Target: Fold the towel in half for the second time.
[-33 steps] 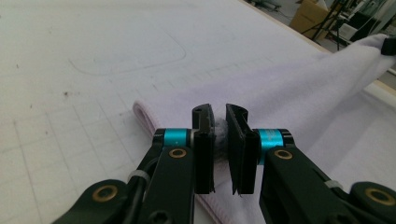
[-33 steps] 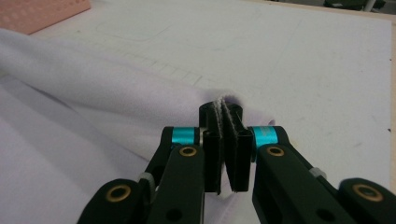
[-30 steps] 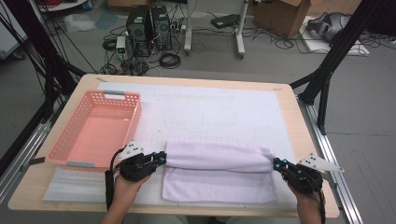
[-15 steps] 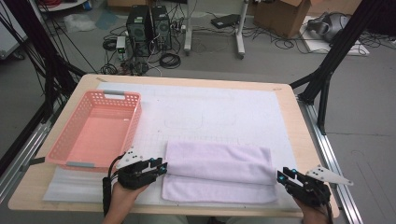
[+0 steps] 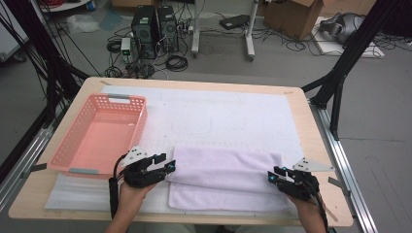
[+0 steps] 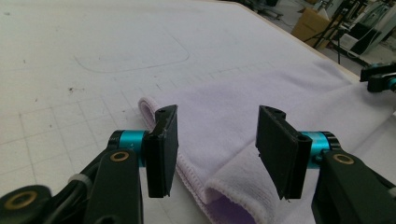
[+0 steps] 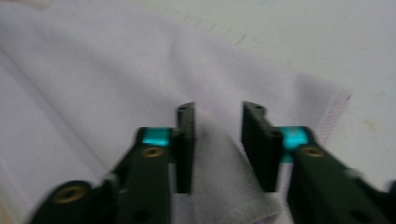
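Basket (image 5: 97,137) beside folded towel (image 5: 223,179)

We can read no text, label, brand, number or sign anywhere on the table or on the things lying on it.

a white mat (image 5: 218,121) covers the wooden tabletop (image 5: 318,145), carrying a pink basket (image 5: 99,136) near its left edge and a folded lilac towel (image 5: 223,179) near its front edge.
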